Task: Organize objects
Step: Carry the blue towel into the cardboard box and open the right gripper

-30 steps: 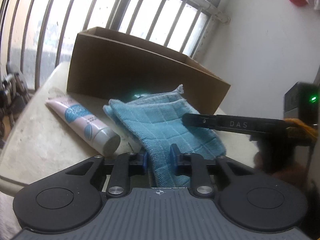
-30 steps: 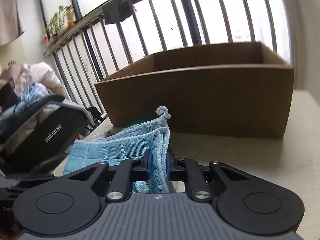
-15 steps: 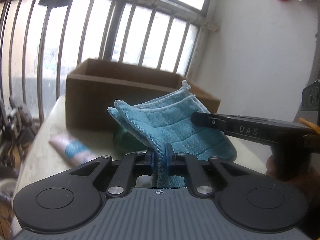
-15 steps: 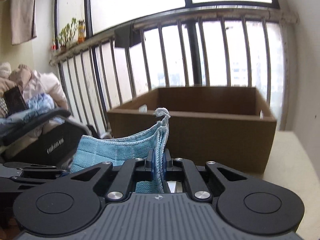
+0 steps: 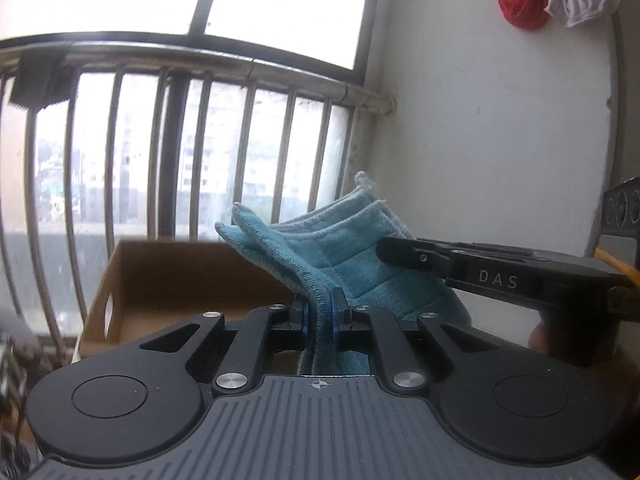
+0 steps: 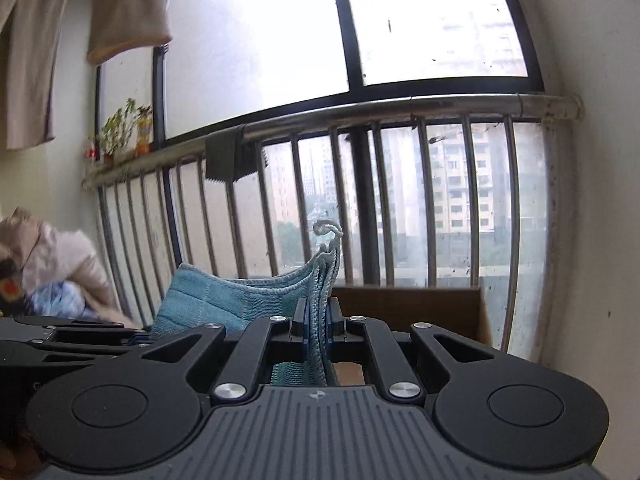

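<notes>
Left wrist view: my left gripper (image 5: 319, 312) is clamping tight on one fold of the blue cloth (image 5: 340, 256), which a second ago was lying on the table beside a tube and is now hanging in the air above the open cardboard box (image 5: 168, 280). My right gripper (image 6: 316, 322) is pinching shut on the cloth's corner with the looped tag. The cloth is soft ribbed terry with stitched edges, the box plain brown card.
</notes>
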The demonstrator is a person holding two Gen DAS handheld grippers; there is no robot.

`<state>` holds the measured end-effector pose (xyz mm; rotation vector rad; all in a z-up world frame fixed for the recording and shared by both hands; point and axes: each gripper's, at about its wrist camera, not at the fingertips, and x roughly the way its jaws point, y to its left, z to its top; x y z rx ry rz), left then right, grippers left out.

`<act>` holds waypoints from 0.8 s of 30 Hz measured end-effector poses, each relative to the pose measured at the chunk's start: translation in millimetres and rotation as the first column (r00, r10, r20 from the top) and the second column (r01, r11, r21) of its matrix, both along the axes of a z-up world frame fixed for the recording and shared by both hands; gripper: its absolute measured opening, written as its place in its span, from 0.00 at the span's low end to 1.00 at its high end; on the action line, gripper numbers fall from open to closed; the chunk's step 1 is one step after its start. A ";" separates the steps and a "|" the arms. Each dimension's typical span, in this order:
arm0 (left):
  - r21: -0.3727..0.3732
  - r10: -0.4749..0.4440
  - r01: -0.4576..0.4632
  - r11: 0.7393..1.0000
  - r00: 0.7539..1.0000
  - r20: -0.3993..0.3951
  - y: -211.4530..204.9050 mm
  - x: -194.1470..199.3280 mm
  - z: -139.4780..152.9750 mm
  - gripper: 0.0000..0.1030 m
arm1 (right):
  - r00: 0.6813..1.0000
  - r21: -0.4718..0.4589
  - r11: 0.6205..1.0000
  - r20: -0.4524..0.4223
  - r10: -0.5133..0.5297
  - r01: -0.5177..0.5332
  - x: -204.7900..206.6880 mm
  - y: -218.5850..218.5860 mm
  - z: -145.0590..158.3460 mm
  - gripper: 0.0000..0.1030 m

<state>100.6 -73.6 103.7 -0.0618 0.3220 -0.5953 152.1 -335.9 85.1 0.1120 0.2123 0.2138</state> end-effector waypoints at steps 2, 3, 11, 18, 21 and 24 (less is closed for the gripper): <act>0.019 -0.014 0.015 1.000 1.000 -0.006 -10.2 25.0 10.8 0.08 | 1.000 0.008 1.000 -0.008 -0.003 0.003 18.2 -8.3 7.1 0.08; 0.022 -0.013 0.014 1.000 1.000 -0.016 -14.7 36.2 14.7 0.08 | 1.000 0.004 1.000 -0.014 -0.013 0.013 31.4 -12.4 12.7 0.08; 0.128 -0.035 0.065 0.990 0.973 -0.229 -68.6 168.8 6.9 0.08 | 0.975 -0.008 0.998 -0.209 -0.069 0.069 148.0 -39.8 1.4 0.08; 0.197 -0.004 0.116 0.973 0.871 -0.492 -106.6 269.6 -56.1 0.08 | 0.884 -0.053 0.991 -0.449 -0.133 0.122 235.8 -64.4 -57.6 0.08; 0.220 0.019 0.124 0.968 0.832 -0.554 -116.1 299.2 -75.1 0.08 | 0.852 -0.093 0.988 -0.501 -0.154 0.124 256.2 -66.6 -78.0 0.08; 0.233 0.031 0.129 0.964 0.816 -0.577 -122.5 318.0 -85.9 0.08 | 0.833 -0.145 0.983 -0.525 -0.176 0.116 272.5 -64.4 -89.1 0.08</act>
